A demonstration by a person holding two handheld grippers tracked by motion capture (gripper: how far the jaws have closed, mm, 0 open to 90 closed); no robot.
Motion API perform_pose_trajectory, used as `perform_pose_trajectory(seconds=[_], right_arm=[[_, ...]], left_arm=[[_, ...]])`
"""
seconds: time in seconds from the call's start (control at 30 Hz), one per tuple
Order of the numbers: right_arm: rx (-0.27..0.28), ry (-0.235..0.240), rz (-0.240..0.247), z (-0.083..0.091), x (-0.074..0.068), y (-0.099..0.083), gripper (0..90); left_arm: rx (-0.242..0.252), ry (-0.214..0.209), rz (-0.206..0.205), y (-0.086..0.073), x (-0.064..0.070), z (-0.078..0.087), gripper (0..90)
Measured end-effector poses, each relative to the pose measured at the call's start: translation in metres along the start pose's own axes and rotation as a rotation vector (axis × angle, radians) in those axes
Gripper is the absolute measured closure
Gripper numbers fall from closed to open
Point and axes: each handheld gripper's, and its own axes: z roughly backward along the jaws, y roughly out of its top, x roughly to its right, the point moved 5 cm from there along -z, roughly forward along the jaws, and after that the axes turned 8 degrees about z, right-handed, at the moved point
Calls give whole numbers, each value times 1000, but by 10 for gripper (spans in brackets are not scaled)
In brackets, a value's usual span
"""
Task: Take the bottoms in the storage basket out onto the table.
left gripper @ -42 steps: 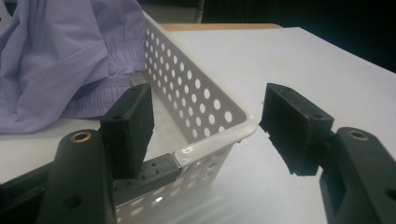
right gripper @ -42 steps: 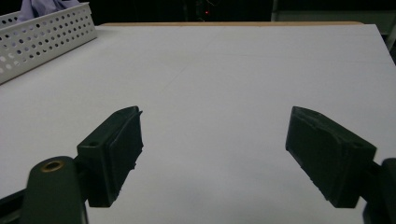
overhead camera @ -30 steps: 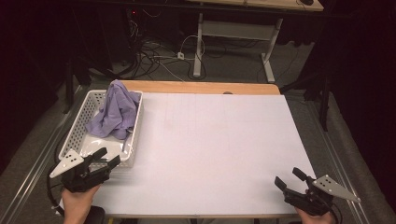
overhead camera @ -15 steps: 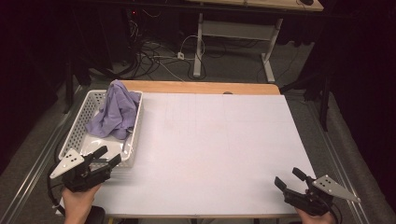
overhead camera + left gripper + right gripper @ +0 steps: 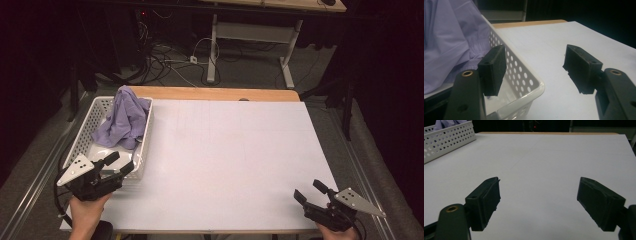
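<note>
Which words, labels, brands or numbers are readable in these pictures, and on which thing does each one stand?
None: no readable text on the basket, the purple cloth, the table, the left gripper or the right gripper.
The grey plates carry plain dark dots, not writing.

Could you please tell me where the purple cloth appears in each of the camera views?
High view: the purple cloth lies heaped in the white basket, upper left.
Left gripper view: cloth at the left edge, behind the basket wall.
Right gripper view: a scrap of it at the top left, above the basket.
Shared landmark: the perforated white basket.
</note>
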Motion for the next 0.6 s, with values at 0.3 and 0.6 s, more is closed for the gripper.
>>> perform_pose_trajectory(seconds=[0.3, 0.6], right_arm=[[-2, -1, -6, 0, 1, 0, 193], [-1, -2, -6, -1, 1, 0, 191]], left_arm=[[-7, 2, -15, 13, 2, -7, 336], [-14, -1, -29, 30, 6, -23, 335]])
